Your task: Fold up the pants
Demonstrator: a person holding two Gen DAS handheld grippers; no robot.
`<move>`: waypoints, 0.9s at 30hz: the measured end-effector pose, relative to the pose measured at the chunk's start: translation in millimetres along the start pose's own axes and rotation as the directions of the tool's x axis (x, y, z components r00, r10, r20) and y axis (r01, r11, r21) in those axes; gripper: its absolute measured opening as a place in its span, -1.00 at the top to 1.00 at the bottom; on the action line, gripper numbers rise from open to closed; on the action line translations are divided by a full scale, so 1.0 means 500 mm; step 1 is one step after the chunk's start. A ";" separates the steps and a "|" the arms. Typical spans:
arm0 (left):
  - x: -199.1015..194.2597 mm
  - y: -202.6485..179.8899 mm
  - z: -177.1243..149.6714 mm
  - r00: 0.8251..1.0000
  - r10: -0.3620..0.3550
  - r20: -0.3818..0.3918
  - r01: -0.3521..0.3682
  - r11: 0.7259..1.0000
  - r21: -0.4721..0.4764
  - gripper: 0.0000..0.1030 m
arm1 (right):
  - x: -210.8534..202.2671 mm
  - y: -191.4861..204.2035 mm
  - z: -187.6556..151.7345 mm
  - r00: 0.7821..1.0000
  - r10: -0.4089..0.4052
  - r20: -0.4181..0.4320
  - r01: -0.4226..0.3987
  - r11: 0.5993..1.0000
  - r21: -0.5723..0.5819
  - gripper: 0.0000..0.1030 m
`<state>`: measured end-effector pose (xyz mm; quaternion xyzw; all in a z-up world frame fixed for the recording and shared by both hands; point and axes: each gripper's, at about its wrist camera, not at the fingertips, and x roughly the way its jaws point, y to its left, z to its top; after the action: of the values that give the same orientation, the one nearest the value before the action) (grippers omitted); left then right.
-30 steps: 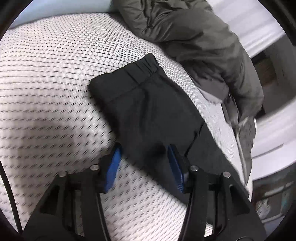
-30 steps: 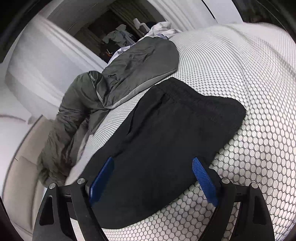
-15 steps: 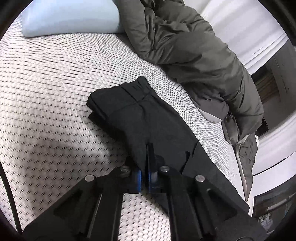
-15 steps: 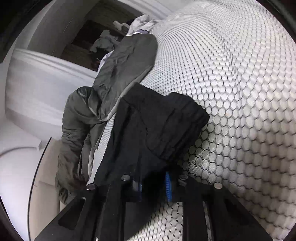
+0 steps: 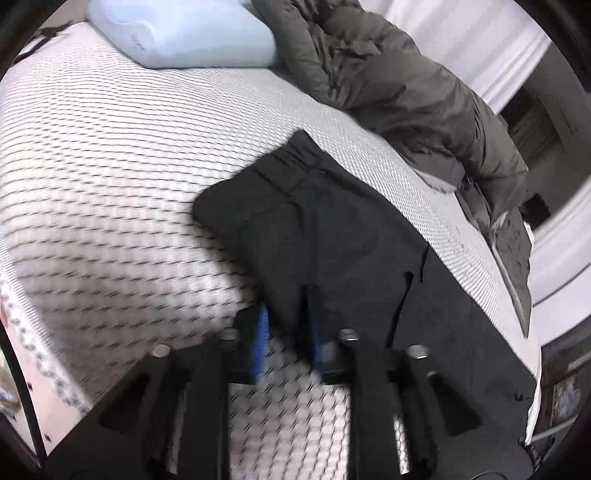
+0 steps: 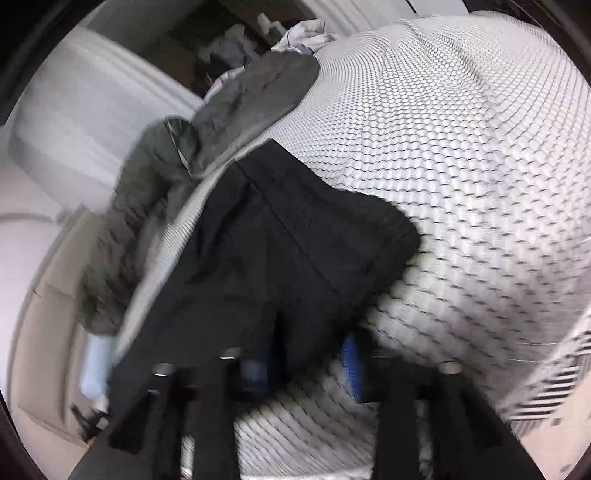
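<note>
- Black fabric pants [image 5: 332, 229] lie folded flat on the white honeycomb-patterned mattress [image 5: 110, 155], waistband towards the far side, beside the rumpled grey quilted duvet [image 5: 406, 92]; I judge the near edge sits there because that is where both tools take hold for the fold
- my left gripper [image 5: 286, 328] is opening, jaws partway apart, with the near fabric edge between the blue pads [image 5: 260, 332]; I cannot tell whether they press on it
- my right gripper [image 6: 306, 362] is opening too; a flap of cloth hangs between its jaws, contact blurred

The bed [image 5: 110, 166] is bare and open on one side of the black pants [image 5: 332, 240]. A gray blanket [image 5: 406, 92] and blue pillow [image 5: 184, 33] block the other sides.
</note>
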<state>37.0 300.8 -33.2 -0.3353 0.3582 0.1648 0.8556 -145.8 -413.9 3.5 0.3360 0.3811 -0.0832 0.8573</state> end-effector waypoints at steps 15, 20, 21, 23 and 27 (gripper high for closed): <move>-0.093 -0.244 -0.159 0.976 -0.206 -0.069 0.216 0.908 0.359 -0.98 | 0.056 0.110 0.200 0.995 -0.063 0.081 0.083 0.960 -0.266 -0.47; -0.036 -0.328 -0.247 0.970 -0.163 -0.179 0.228 0.865 0.447 -0.98 | 0.203 0.131 0.295 0.992 -0.117 -0.052 0.097 0.952 -0.291 -0.46; -0.025 -0.338 -0.265 0.970 -0.144 -0.194 0.221 0.856 0.468 -0.98 | 0.226 0.134 0.301 0.987 -0.130 -0.092 0.098 0.949 -0.298 -0.17; -0.014 -0.349 -0.279 0.975 -0.105 -0.194 0.191 0.842 0.504 -0.98 | 0.256 0.158 0.295 0.972 -0.181 -0.147 0.111 0.913 -0.393 0.18; -0.004 -0.350 -0.292 0.983 -0.063 -0.175 0.148 0.831 0.536 -0.98 | 0.220 0.207 0.297 0.985 -0.167 -0.038 0.127 0.860 -0.495 0.51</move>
<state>53.6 73.8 -27.6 -0.1077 0.4342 -0.0176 0.8942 60.8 -417.6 50.7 0.0804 0.4478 -0.0353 0.8898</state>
